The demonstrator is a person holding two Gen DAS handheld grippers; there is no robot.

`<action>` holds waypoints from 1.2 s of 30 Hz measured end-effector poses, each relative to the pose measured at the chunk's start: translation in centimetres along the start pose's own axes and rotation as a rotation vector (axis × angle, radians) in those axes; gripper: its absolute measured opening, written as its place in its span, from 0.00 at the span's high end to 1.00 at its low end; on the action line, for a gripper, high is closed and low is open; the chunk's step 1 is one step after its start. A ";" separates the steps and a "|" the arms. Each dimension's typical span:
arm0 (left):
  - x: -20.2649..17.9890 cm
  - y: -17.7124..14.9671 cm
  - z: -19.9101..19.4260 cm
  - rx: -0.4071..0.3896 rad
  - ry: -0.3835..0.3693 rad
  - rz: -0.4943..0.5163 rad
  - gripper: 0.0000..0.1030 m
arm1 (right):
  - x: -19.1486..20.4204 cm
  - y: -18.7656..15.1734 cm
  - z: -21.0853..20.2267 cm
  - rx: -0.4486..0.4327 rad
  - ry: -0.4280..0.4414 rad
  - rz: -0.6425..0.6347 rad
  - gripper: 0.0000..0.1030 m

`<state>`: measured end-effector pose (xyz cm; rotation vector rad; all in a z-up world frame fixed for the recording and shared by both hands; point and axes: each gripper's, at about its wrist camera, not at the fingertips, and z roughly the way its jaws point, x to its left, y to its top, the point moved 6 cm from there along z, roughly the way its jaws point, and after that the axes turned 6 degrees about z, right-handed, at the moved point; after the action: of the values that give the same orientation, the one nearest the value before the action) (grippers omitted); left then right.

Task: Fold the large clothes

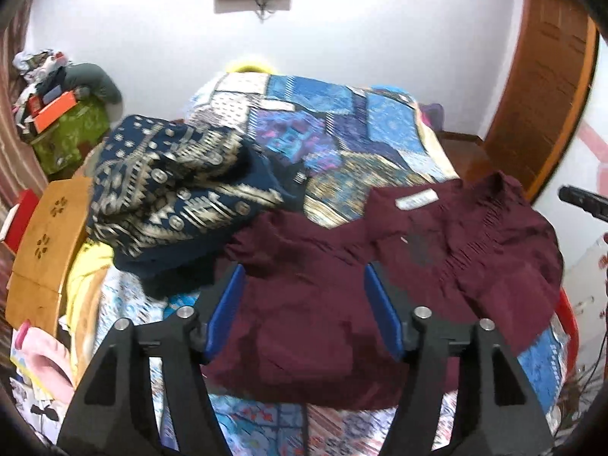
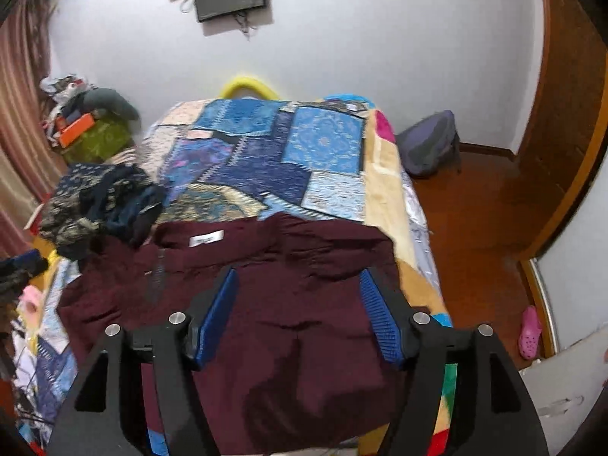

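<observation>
Crumpled maroon shirt [image 2: 266, 304] on patchwork quilt [image 2: 288, 152]

Both wrist cameras are looking forward and downward along their fingers, from close above the near end of the bed [image 1: 342, 121]. The left view is sitting further left, the right view further right. Both are sharing the maroon garment [image 1: 326, 304], patchwork quilt [image 2: 266, 152] and far wall [image 2: 361, 38].

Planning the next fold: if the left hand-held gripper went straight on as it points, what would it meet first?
Probably the maroon shirt, lying on the bed below the open left hand-held gripper; depth is unclear.
</observation>
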<state>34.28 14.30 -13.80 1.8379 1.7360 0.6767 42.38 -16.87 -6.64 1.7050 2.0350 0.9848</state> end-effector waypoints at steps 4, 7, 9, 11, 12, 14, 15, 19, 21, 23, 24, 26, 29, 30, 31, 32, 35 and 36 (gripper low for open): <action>-2.7 -1.6 0.8 0.049 -0.028 0.023 0.36 | 2.3 -1.2 0.2 0.020 0.049 -0.030 0.39; -4.6 -3.1 2.0 0.089 -0.067 0.024 0.36 | 4.0 -2.6 1.1 0.057 0.086 -0.050 0.39; -5.8 -3.9 2.9 0.114 -0.085 0.018 0.36 | 5.2 -3.8 1.8 0.085 0.097 -0.074 0.39; -6.8 -4.8 4.0 0.135 -0.083 0.017 0.36 | 6.2 -5.3 3.1 0.125 0.092 -0.103 0.39; -7.0 -5.1 4.4 0.143 -0.076 0.016 0.36 | 6.3 -5.9 3.4 0.139 0.091 -0.110 0.39; -7.6 -6.0 5.4 0.161 -0.060 0.011 0.36 | 6.5 -7.5 4.6 0.185 0.089 -0.125 0.39; -7.9 -6.4 5.9 0.167 -0.057 0.004 0.35 | 6.4 -8.2 5.3 0.209 0.080 -0.128 0.39; -8.4 -8.1 7.5 0.172 -0.040 -0.025 0.30 | 5.8 -10.0 6.1 0.218 0.077 -0.121 0.37; -8.5 -8.8 7.9 0.165 -0.032 -0.037 0.29 | 5.7 -10.3 5.8 0.194 0.063 -0.133 0.35; -8.4 -8.8 7.8 0.150 -0.026 -0.034 0.29 | 5.8 -10.5 5.4 0.182 0.042 -0.155 0.34; -8.4 -8.8 7.6 0.150 -0.023 -0.031 0.29 | 5.9 -10.6 5.3 0.177 0.033 -0.165 0.34; -8.3 -8.7 7.3 0.150 -0.022 -0.030 0.29 | 6.1 -10.7 5.0 0.168 0.017 -0.176 0.34; -7.3 -8.7 5.8 0.126 -0.020 -0.056 0.29 | 6.1 -10.6 4.7 0.163 0.002 -0.176 0.34; -6.8 -8.6 5.2 0.111 -0.019 -0.072 0.29 | 6.1 -10.4 4.5 0.160 0.002 -0.172 0.34; -6.1 -8.4 4.6 0.094 -0.017 -0.094 0.29 | 6.2 -10.4 4.4 0.158 0.005 -0.169 0.34; -5.4 -8.3 4.0 0.080 -0.017 -0.116 0.29 | 6.3 -10.3 4.3 0.156 0.012 -0.164 0.34; -2.8 -7.9 2.0 0.028 0.008 -0.197 0.29 | 6.8 -9.6 3.7 0.129 0.011 -0.164 0.34; -1.6 -7.9 1.3 0.011 0.022 -0.221 0.29 | 7.0 -9.2 3.4 0.115 0.009 -0.167 0.34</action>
<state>29.24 13.03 -20.07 1.6183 1.9249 0.6014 35.97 -9.71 -13.96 1.5557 2.2374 0.8383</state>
